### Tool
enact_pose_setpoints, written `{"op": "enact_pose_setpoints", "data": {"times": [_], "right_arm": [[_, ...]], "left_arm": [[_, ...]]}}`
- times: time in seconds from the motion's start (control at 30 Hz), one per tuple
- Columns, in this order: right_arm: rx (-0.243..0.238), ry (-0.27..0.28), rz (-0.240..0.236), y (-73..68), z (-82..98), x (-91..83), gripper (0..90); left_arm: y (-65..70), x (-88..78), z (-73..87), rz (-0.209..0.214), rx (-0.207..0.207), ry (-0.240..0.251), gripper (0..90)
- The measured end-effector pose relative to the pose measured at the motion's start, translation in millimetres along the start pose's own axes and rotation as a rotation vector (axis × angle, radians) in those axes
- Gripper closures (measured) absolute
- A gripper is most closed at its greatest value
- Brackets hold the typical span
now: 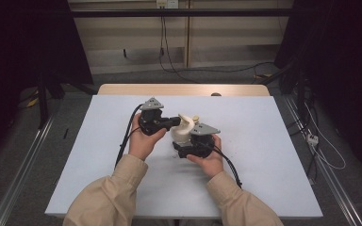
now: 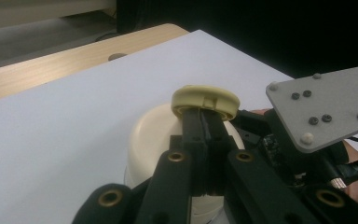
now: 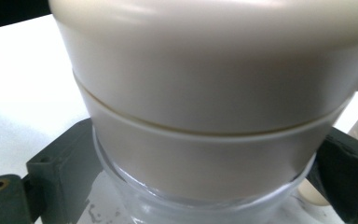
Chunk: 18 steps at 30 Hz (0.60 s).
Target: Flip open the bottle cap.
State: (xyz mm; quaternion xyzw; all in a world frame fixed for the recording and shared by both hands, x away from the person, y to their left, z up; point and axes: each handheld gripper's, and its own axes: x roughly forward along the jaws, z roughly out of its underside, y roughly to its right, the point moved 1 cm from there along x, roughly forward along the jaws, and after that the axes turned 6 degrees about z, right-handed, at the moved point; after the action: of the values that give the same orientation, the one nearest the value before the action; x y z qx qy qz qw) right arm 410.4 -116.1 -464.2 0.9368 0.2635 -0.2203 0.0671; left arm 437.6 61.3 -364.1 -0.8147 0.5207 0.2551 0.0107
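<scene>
Two grippers meet over one cream container near the middle of the white table. Its cream upper part sits over a clear, glassy lower part; whatever is inside cannot be made out. The right gripper has its jaws spread wide on either side of the container's body, pressed against it. The left gripper has its jaws closed almost together, pinching the rim of a small pale yellow cap at the container's top. A grey plate tops the right gripper.
</scene>
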Motion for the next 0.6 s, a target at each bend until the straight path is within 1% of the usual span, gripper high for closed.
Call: {"op": "enact_pose_setpoints", "data": {"times": [0.43, 0.6], "right_arm": [[-0.002, 0.001, 0.003, -0.2, 0.1, 0.0, 5.0], [-0.005, 0.0, 0.006, -0.5, 0.1, 0.0, 5.0]], "left_arm": [[0.3, 2.5, -1.7, -0.002, 0.005, 0.006, 90.0], [0.9, 3.8, -1.3, -0.004, 0.007, 0.0, 90.0]]}}
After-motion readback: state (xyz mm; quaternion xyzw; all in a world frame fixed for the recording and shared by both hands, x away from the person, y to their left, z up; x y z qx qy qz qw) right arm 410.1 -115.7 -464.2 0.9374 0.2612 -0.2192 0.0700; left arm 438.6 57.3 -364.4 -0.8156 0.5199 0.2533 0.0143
